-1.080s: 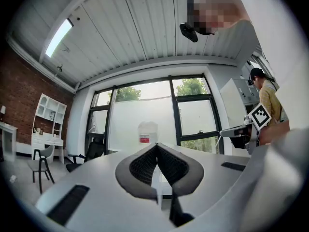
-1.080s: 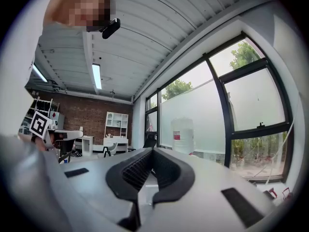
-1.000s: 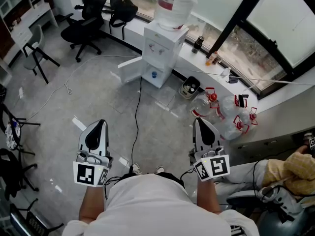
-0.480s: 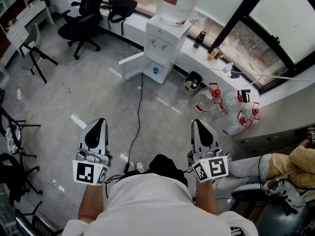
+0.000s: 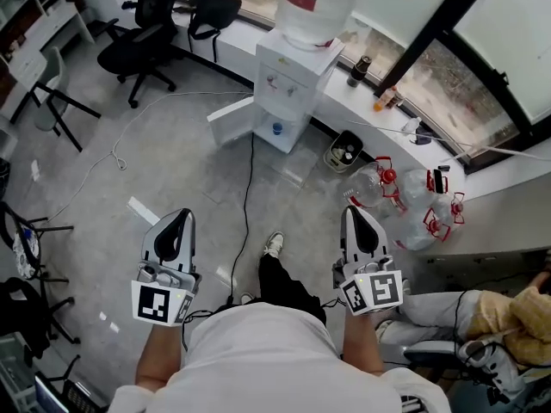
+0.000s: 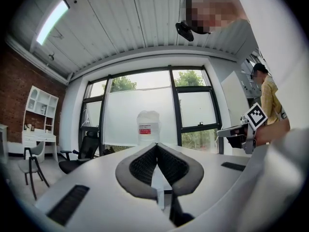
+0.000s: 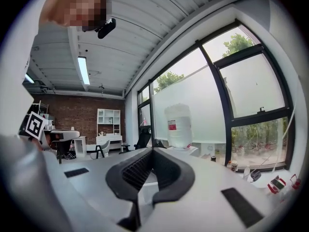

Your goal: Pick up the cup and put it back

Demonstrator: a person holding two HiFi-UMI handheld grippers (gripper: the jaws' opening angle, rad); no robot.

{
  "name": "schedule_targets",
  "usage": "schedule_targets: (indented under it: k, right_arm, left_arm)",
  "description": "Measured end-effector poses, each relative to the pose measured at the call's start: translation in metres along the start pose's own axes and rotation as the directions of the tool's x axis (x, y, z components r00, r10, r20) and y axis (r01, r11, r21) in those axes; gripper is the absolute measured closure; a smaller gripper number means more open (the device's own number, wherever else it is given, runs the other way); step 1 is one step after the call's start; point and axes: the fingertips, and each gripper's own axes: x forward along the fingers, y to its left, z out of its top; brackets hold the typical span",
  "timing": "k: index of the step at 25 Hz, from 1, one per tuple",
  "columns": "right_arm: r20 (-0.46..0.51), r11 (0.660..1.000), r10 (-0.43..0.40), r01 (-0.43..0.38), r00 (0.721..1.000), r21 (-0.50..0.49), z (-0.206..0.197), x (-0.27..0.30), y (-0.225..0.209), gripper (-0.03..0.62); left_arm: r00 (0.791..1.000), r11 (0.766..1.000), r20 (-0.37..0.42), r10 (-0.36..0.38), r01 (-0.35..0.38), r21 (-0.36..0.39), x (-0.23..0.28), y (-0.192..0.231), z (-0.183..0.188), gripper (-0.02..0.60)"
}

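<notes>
We hold both claws level, jaws pressed together and empty: left claw [image 5: 178, 222], right claw [image 5: 356, 218]. The likeliest cup [image 5: 360, 67], a dark upright vessel on the window ledge [image 5: 337, 93] beside the water dispenser [image 5: 293, 67], stands well ahead, nearer our right claw.

Left gripper [image 5: 180, 219], right gripper [image 5: 355, 215] above floor [image 5: 172, 162], water dispenser [image 5: 291, 84] beyond

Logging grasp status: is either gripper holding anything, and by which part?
Nothing is held: the left gripper and right gripper both have jaws together, empty.
</notes>
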Motion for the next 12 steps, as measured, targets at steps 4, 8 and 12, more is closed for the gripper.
schedule_targets:
  k: [4, 8, 12]
  right_arm:
    - [0.000, 0.999, 0.037, -0.037, 0.999, 0.011, 0.008, 0.068, -0.038, 0.574]
    - [-0.005, 0.996, 0.079, -0.079, 0.997, 0.038, 0.011, 0.131, -0.077, 0.575]
    - [0.013, 0.992, 0.113, -0.113, 0.994, 0.055, 0.013, 0.182, -0.093, 0.574]
  left_arm:
    - [0.999, 1.000, -0.016, 0.031, -0.031, 0.004, 0.070, 0.020, 0.005, 0.558]
    - [0.997, 0.996, -0.019, 0.075, -0.075, 0.042, 0.129, 0.037, 0.019, 0.558]
    - [0.995, 0.992, -0.030, 0.097, -0.094, 0.084, 0.167, 0.052, 0.030, 0.558]
